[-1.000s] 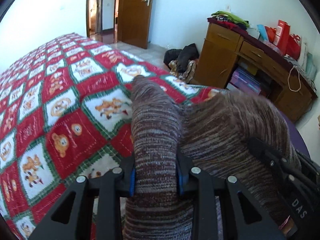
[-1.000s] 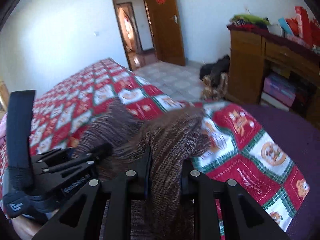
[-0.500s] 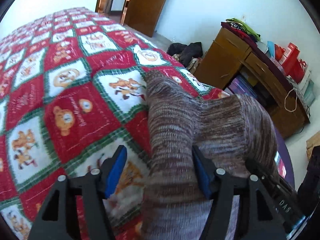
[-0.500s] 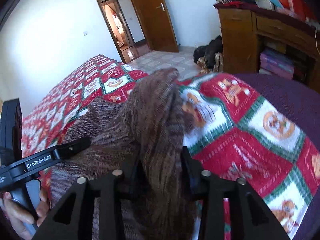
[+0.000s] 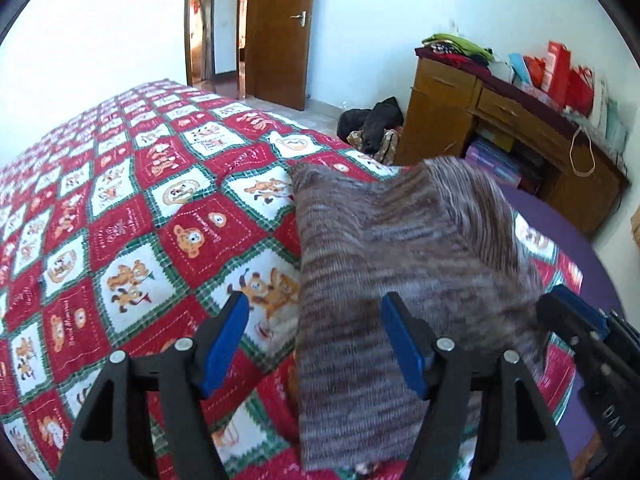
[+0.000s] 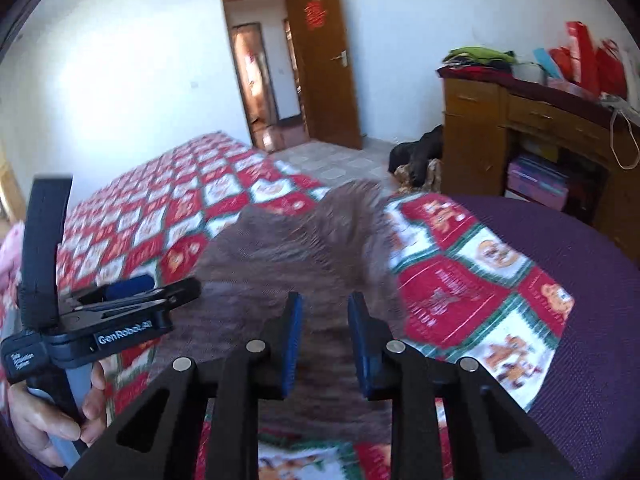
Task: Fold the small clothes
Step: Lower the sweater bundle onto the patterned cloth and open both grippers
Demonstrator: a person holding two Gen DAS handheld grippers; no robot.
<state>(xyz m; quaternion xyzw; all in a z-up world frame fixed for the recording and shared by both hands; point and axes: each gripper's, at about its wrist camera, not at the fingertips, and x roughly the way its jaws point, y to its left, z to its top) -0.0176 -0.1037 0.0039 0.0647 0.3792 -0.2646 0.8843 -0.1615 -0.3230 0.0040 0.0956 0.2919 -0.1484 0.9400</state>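
Change, left gripper: a second ago its fingers pinched the brown knit garment; now they stand wide apart. The garment's left edge lies between them; neither blue pad presses on it.
Change, right gripper: a second ago it clamped a raised fold of the knit; now the fingers stand a narrow gap apart and are closing. The knit shows blurred beyond and below the gap; no fold stands between the pads.
Change, garment: the lifted folds have dropped; the piece now lies flat.
Garment, place: on the bed quilt, near the bed's right-hand edge, just ahead of both grippers.
Count, garments in work: one.
Count, grippers: two; the left one also shows in the right wrist view, held by a hand at lower left.
Count, quilts: one, red, white and green patchwork with bear prints; a purple sheet shows right of it.
Count, other: one wooden door, open; one wooden desk with bags and folded cloth on top; one dark heap of clothes on the floor.
Edges: the garment's right side lies close to where the quilt ends on the purple sheet.
Open room: left of the garment, the quilt runs bare to the far wall.
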